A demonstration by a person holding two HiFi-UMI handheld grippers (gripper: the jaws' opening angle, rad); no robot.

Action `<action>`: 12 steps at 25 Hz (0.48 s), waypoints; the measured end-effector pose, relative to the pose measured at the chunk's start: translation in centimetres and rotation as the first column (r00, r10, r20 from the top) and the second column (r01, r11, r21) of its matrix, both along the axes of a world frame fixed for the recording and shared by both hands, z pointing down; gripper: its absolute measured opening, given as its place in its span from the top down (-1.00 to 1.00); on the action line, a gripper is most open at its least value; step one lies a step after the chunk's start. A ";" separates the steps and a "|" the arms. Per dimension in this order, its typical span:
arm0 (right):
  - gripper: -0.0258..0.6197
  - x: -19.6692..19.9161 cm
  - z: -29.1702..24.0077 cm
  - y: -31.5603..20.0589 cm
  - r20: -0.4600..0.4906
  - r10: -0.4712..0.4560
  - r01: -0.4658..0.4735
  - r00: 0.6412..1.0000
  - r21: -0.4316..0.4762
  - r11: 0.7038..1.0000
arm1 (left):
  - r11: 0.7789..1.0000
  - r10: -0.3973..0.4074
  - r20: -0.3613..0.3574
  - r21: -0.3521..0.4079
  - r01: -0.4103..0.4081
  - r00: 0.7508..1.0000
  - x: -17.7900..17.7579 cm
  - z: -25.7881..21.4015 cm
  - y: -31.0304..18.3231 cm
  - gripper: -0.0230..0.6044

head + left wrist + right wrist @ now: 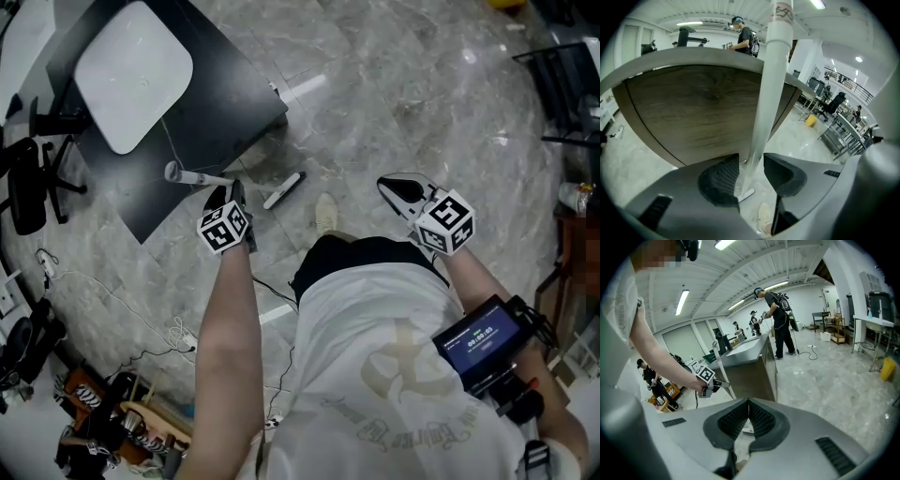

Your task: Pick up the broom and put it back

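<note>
The broom's white handle (200, 176) leans against the black table (220, 108), and its head (283, 190) rests on the floor. My left gripper (234, 194) stands open around the handle. In the left gripper view the handle (768, 98) rises between the two pads (721, 180) with small gaps on both sides, and the broom head (746, 194) shows below. My right gripper (395, 187) is shut and empty over the floor, to the right of the broom. In the right gripper view its jaws (749, 408) touch, and the left gripper (716, 384) on the handle (723, 377) shows farther off.
A white rounded slab (131, 75) lies on the table. An office chair (28, 183) and floor cables (122, 305) are at the left, and metal racks (562, 84) at the right. My shoe (325, 214) is near the broom head. People (780, 324) stand beyond the table.
</note>
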State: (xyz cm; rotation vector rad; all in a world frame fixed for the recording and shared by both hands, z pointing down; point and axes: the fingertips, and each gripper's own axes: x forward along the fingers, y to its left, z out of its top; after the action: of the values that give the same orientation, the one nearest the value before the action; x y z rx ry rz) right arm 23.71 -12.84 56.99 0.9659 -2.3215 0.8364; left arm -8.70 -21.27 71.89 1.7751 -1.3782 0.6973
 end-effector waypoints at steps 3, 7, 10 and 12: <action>0.86 -0.1 -0.1 0.5 -0.008 0.005 -0.005 1.000 0.000 1.000 | 0.999 0.040 0.010 -0.002 -0.040 0.999 0.0 0.2 0.0 0.47; 0.86 0.0 -0.1 0.5 -0.012 0.006 -0.006 1.000 0.002 1.000 | 0.998 0.060 0.017 0.008 -0.060 0.998 0.3 0.1 -0.2 0.61; 0.86 0.1 0.1 0.8 -0.013 0.004 -0.004 1.000 0.000 1.000 | 0.999 0.052 0.024 0.011 -0.053 0.998 0.3 0.2 0.1 0.62; 0.86 0.2 0.4 1.0 -0.014 0.000 0.000 1.000 -0.002 1.000 | 0.998 0.060 0.030 0.012 -0.061 0.998 0.5 0.2 0.5 0.63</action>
State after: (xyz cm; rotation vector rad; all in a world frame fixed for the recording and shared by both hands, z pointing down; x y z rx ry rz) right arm 23.93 -11.82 57.34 0.9682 -2.3084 0.8297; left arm -8.20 -20.80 72.07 1.8301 -1.3567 0.7516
